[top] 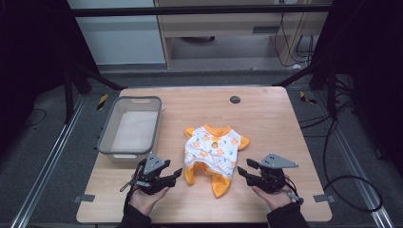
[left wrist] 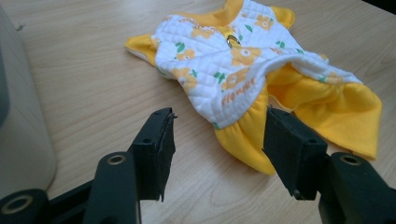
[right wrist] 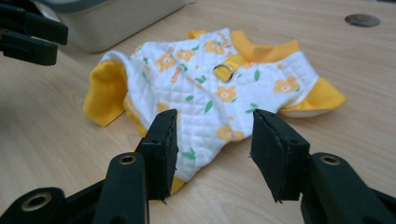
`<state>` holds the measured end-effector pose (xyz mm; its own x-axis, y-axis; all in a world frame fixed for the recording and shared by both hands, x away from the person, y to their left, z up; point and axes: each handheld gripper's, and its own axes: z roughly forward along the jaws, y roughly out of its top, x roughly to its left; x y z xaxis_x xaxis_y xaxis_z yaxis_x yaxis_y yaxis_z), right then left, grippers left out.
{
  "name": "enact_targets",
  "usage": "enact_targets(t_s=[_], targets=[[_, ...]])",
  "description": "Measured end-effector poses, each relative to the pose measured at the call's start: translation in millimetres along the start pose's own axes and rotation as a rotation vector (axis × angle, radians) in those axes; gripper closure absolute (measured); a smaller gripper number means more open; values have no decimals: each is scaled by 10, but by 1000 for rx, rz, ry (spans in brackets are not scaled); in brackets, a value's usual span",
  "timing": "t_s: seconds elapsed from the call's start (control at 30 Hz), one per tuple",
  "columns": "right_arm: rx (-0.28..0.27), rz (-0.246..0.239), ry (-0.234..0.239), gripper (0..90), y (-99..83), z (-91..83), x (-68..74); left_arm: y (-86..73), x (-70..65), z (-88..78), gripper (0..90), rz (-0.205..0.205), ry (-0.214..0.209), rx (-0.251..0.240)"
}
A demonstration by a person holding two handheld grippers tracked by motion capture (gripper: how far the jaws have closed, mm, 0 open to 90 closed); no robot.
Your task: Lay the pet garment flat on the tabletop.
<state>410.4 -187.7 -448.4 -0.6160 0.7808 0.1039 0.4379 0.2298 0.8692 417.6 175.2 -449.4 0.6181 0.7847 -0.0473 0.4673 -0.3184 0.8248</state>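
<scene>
A small quilted garment (top: 212, 151), white with orange flowers and yellow trim, lies flat in the middle of the wooden table (top: 266, 118). My left gripper (top: 179, 173) is at its lower left, open, jaws aimed at the yellow leg frill (left wrist: 243, 140) with nothing between the pads. My right gripper (top: 241, 169) stands open at the garment's lower right. In the right gripper view the garment's white hem (right wrist: 205, 140) lies just beyond the open jaws, untouched. A metal ring (right wrist: 223, 71) sits on the garment's back.
A grey plastic bin (top: 108, 137) with nothing in it stands at the table's left, close behind my left gripper. A small dark round disc (top: 235, 99) sits near the far edge. Bare wood lies to the right of the garment.
</scene>
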Motion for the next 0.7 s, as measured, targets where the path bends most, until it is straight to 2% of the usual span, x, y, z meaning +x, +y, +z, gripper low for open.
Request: enact_targets(t_s=[0.27, 0.47, 0.7], targets=[[66, -26, 50, 506, -186, 89, 136, -99, -93, 87, 455, 7, -24, 42], [79, -21, 70, 502, -225, 134, 181, -114, -172, 147, 459, 25, -34, 60], [114, -17, 100, 510, -283, 270, 248, -139, -254, 301, 481, 43, -42, 103]])
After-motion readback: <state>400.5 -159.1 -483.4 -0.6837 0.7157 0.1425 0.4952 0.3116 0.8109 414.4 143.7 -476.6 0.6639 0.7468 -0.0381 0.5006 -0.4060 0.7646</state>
